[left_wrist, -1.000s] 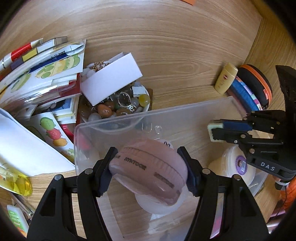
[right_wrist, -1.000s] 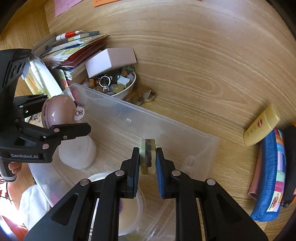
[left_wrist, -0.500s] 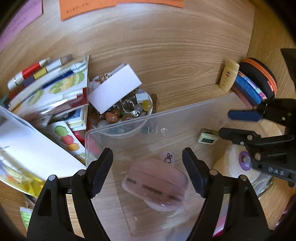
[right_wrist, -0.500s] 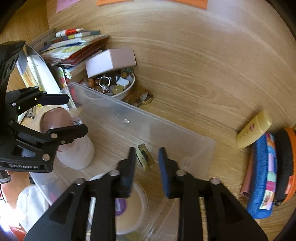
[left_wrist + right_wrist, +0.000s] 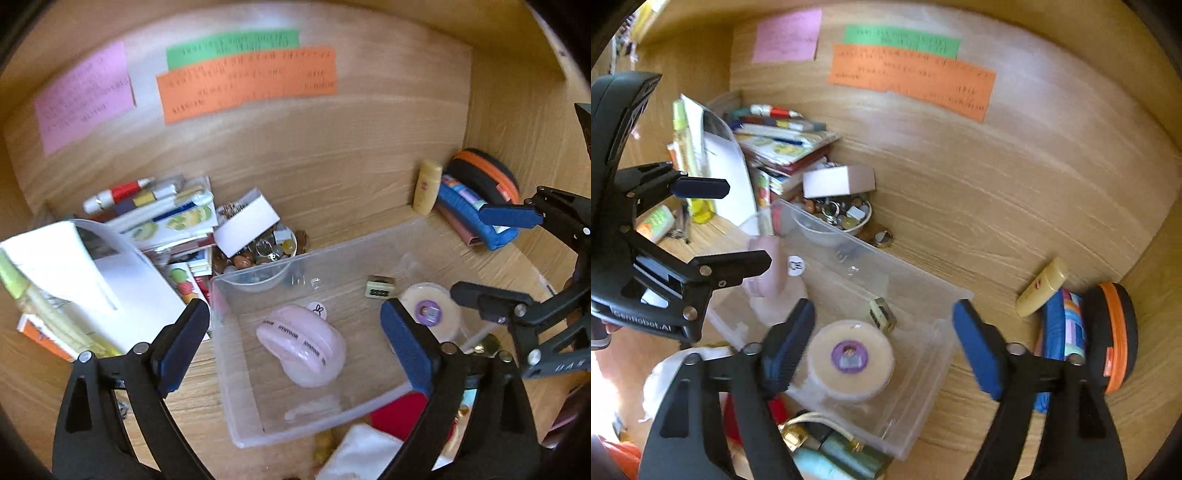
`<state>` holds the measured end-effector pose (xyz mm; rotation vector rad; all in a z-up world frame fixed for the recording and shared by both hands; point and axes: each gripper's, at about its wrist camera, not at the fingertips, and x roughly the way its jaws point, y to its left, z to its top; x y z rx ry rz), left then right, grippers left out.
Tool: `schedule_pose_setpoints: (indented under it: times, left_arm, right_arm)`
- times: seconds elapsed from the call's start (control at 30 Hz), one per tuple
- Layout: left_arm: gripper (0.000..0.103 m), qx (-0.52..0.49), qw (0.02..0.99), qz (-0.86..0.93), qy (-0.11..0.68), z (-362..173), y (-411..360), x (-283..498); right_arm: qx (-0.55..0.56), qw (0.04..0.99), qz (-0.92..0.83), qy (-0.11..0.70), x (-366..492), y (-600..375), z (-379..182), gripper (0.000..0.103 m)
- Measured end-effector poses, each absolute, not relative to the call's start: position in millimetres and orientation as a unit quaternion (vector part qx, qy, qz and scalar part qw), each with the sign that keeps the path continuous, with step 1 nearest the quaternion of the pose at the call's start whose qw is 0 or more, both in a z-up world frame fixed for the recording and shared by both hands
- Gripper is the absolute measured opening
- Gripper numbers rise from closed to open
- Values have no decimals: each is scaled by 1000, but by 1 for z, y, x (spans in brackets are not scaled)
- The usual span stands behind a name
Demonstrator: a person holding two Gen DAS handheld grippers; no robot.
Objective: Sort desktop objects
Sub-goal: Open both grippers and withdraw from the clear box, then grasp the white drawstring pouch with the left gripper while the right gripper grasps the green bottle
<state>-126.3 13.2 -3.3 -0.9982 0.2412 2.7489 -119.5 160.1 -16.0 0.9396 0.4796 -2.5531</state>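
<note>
In the clear bin: pink case, round tin; left gripper and right gripper released

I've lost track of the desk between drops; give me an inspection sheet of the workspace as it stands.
Surface: wooden desk, bare in the middle.
Job's things: clear plastic bin holds a pink case, a small stamp-like block and a round cream tub.
Clutter: stack of books; bowl of trinkets under a white box; yellow tube; blue pouch; black and orange case.
Grippers: left hand-held gripper open, empty; right hand-held gripper open, empty.
Cables: nothing seen.
Surroundings: pink, green and orange notes on the wooden back panel.
</note>
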Motion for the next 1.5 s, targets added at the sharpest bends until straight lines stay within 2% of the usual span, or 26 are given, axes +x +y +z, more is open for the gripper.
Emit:
schedule_pose_setpoints:
  times: [0.23, 0.5, 0.8, 1.5]
  left_arm:
    - [99, -304, 97, 944, 79, 14, -1, -82]
    - [100, -302, 100, 945, 78, 7, -14, -39]
    - [100, -310, 114, 939, 97, -20, -13, -4]
    - [100, -433, 191, 881, -1, -101, 5, -5]
  right_arm:
    - [297, 186, -922, 163, -75, 174, 10, 81]
    - [275, 182, -930, 162, -41, 189, 12, 82]
    - [299, 162, -929, 145, -26, 209, -12, 82]
    - [377, 134, -913, 79, -30, 238, -88, 82]
